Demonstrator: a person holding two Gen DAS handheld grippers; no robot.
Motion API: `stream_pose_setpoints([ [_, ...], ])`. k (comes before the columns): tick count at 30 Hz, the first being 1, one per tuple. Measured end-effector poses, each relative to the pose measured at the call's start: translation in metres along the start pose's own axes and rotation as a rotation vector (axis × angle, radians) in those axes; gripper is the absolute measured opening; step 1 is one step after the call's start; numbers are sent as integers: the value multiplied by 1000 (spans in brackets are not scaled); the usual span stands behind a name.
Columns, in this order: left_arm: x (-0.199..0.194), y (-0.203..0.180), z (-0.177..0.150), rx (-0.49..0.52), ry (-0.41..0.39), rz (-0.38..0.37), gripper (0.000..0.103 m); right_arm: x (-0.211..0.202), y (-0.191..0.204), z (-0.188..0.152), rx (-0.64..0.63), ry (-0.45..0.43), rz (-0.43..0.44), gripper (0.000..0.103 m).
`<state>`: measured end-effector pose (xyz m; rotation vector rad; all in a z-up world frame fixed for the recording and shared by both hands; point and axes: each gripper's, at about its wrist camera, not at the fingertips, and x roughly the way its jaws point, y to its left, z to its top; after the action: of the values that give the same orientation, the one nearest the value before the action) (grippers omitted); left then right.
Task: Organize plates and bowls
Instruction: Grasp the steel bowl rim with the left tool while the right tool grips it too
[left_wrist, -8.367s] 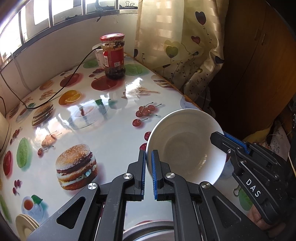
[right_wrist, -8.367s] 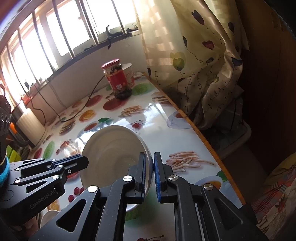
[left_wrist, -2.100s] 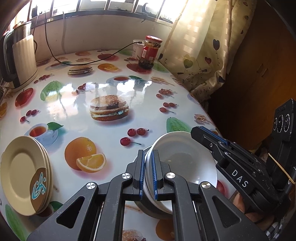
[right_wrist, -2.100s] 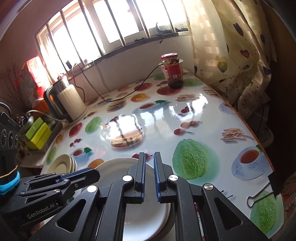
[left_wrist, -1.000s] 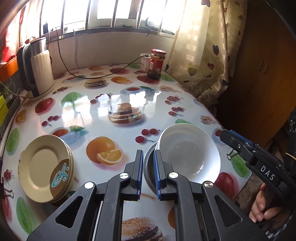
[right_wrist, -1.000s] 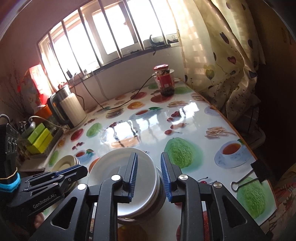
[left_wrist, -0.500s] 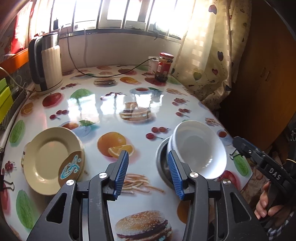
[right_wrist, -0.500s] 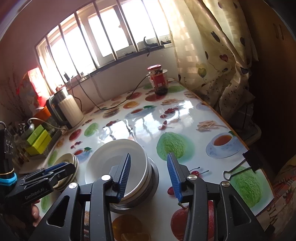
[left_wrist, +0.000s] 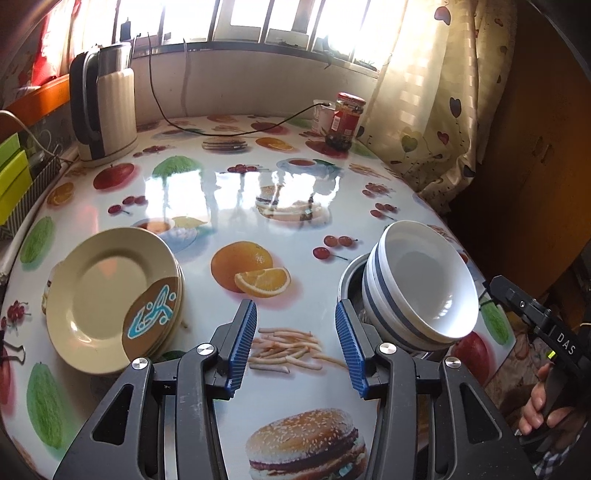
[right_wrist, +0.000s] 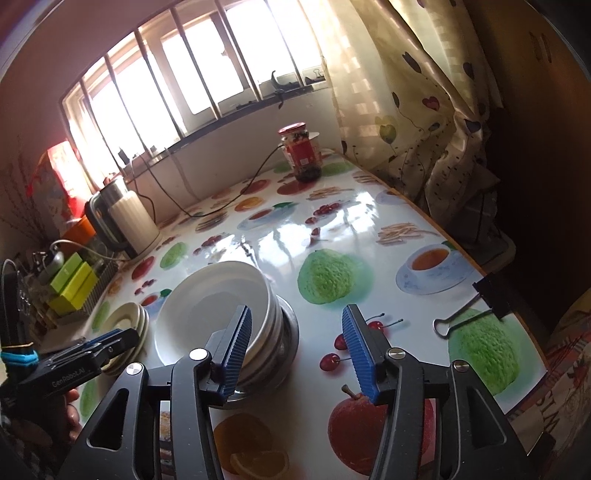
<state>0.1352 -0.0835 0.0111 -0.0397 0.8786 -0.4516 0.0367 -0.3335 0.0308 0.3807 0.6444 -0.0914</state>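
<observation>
An electric kettle (left_wrist: 105, 101) stands at the table's (left_wrist: 295, 221) far left corner, a red-lidded jar (left_wrist: 345, 120) at its far right corner, a binder clip (right_wrist: 471, 306) on its right edge.

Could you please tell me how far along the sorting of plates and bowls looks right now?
Done: white bowls sit nested in a metal bowl; cream plates are stacked apart on the fruit-print table. In hand: nothing; left gripper open, right gripper opening, both empty. Left: no loose dishes visible, perhaps straightening the leaning bowls.
</observation>
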Motion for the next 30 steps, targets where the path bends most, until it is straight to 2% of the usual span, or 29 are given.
stream_pose_setpoints([
  [5, 7, 3, -4, -10, 15, -15, 46, 3, -13, -6, 43, 8, 3, 62],
  [16, 24, 6, -8, -52, 57, -104, 46, 21, -26, -21, 85, 55, 4, 62],
  [20, 29, 6, -6, -58, 57, -90, 46, 30, -27, -25, 96, 75, 10, 62],
  [25, 35, 7, -5, -86, 69, -153, 46, 40, -28, -26, 106, 90, 25, 62],
  [30, 42, 9, -4, -100, 84, -171, 46, 47, -29, -27, 110, 105, 35, 62],
])
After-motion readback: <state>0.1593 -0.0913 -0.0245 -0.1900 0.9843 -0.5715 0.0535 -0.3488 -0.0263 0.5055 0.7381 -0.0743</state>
